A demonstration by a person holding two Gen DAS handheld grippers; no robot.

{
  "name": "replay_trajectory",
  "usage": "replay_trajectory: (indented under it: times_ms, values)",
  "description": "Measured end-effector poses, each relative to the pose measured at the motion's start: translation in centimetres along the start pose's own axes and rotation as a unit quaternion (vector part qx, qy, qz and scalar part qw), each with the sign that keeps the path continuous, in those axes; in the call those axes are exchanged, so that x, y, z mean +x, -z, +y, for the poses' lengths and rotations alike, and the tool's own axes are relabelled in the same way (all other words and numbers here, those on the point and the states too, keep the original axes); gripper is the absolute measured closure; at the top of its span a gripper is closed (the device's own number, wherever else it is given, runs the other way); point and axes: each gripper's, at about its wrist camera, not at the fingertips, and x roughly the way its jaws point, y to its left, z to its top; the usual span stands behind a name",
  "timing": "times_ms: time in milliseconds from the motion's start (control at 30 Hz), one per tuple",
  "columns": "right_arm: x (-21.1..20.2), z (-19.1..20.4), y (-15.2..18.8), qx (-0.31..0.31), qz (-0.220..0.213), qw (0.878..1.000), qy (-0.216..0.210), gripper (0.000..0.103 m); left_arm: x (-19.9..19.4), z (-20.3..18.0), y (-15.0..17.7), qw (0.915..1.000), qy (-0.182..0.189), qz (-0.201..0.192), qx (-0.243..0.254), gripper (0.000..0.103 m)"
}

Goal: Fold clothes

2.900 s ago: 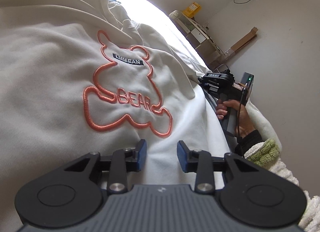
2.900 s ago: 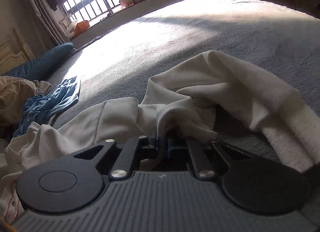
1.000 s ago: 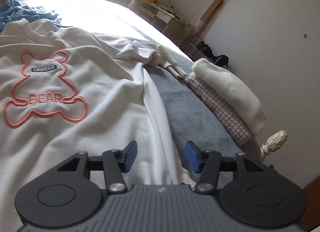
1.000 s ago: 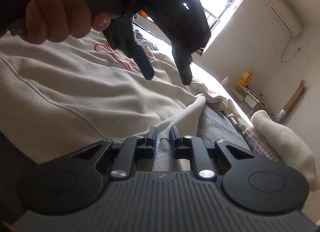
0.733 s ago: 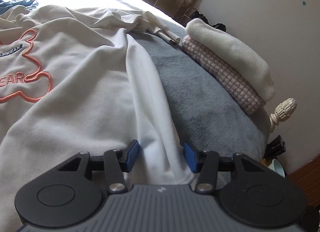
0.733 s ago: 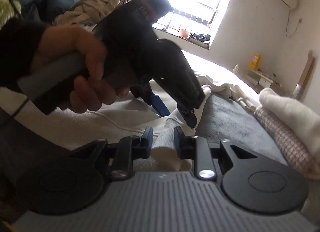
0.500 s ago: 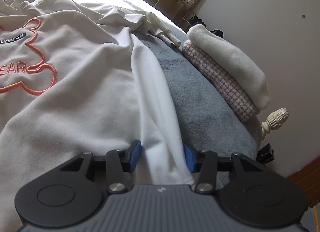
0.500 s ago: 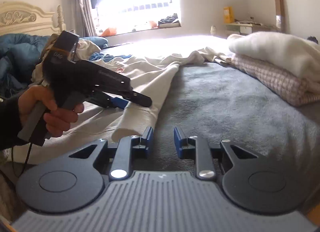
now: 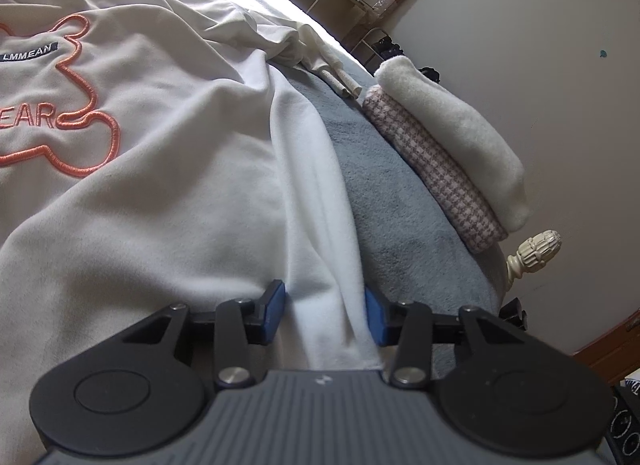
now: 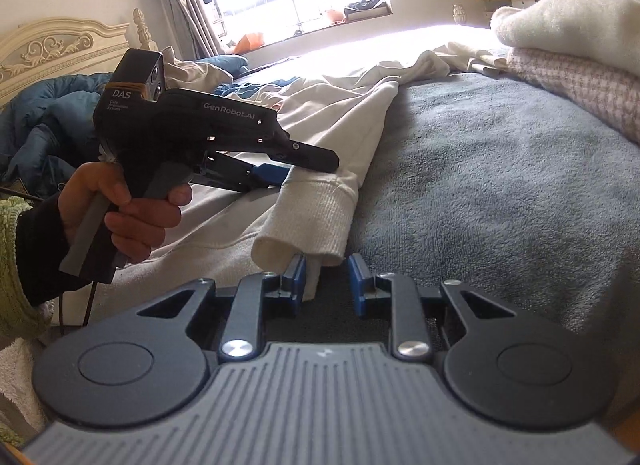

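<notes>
Left gripper (image 9: pixel 325 307): jaws part open and just been closing, blue pads on either side of a raised fold of the white sweatshirt (image 9: pixel 168 153); the fabric runs between them, and whether the pads press it cannot be told. In the right wrist view the same gripper (image 10: pixel 296 167) sits over the sleeve, held by the person's left hand (image 10: pixel 120 209), one finger above the cloth and one below the fold's edge

Right gripper (image 10: pixel 325 279): jaws narrowly open, nothing clamped. The ribbed cuff (image 10: pixel 312 217) of the sleeve lies just ahead of the left pad, its hem edge hanging beside that pad; the right pad stands clear over the grey blanket (image 10: pixel 500 193)

Ahead of the left gripper and to its left, the sweatshirt lies spread on the blanket, orange bear outline (image 9: pixel 76 105) facing up. Ahead and to the right, well apart from the jaws, a stack of folded clothes (image 9: pixel 444 149) rests near the bed edge, cream fleece on a pink checked piece. Beyond it stands a cream bedpost finial (image 9: pixel 534 249)
</notes>
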Motion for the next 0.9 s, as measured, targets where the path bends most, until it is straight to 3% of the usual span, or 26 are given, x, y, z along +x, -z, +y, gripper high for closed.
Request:
replay_trajectory:
  times_ms: [133, 267, 500, 633, 800, 900]
  values:
    - [0.5, 0.0, -0.1, -0.001, -0.013, 1.0, 0.027, 0.081, 0.0, 0.1, 0.0, 1.0, 0.003, -0.001, 0.001, 0.059]
    - [0.9, 0.9, -0.1, -0.045, -0.023, 0.997, 0.059, 0.081, -0.1, 0.3, -0.1, 0.9999, 0.008, 0.001, -0.006, 0.059]
    - [0.2, 2.0, 0.9, -0.108, -0.018, 0.992, 0.066, 0.081, -0.4, 0.7, 0.0, 0.9996, 0.021, 0.0, -0.022, 0.06]
    - [0.7, 2.2, 0.6, -0.102, -0.032, 0.992, 0.071, 0.081, -0.4, 0.7, 0.0, 0.9996, 0.019, -0.001, -0.02, 0.06]
    - [0.8, 1.6, 0.1, -0.058, -0.067, 0.989, 0.118, 0.081, -0.3, 0.7, 0.0, 0.9996, 0.02, -0.003, -0.022, 0.06]
    - [1.1, 1.5, 0.1, -0.04, -0.065, 0.993, 0.094, 0.081, -0.3, 0.7, 0.1, 0.9995, 0.022, -0.005, -0.021, 0.06]
